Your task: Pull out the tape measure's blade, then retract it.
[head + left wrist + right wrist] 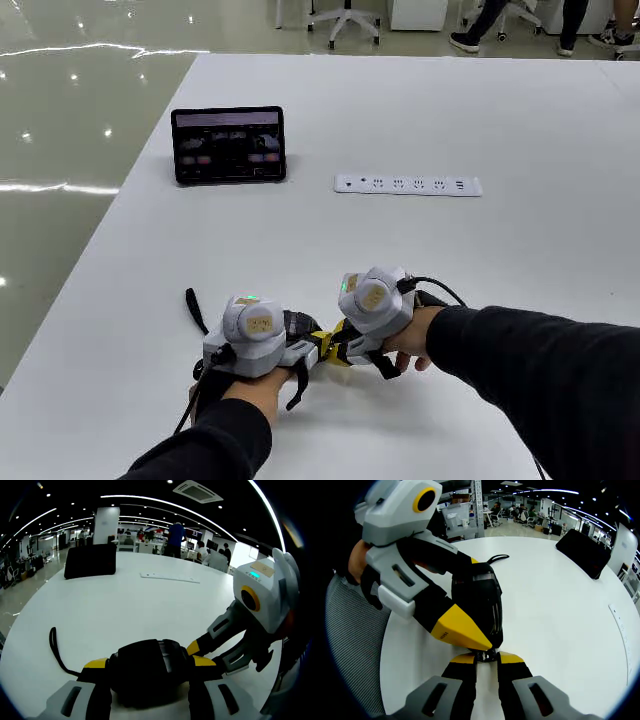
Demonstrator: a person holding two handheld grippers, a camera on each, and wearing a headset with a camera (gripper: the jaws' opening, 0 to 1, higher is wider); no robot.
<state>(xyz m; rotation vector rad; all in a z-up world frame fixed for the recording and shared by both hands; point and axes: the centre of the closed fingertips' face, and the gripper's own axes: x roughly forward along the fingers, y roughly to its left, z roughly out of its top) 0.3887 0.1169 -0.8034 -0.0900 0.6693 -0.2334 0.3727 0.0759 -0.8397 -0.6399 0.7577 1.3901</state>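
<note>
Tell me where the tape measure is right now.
The tape measure is at the near edge of the white table in the head view, clamped between the left gripper's tongs, with the right gripper's tongs closed at its blade end.

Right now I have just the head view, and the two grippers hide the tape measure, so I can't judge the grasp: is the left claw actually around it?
Observer: Yes. In the left gripper view the left claw clasps the black tape measure from both sides.
Operator: And the right one?
Observer: The right claw is pinched on the blade tip at the tape measure's mouth.
Operator: Any blade out yet?
Observer: No; its yellow fingertips sit right against the tape measure.
</note>
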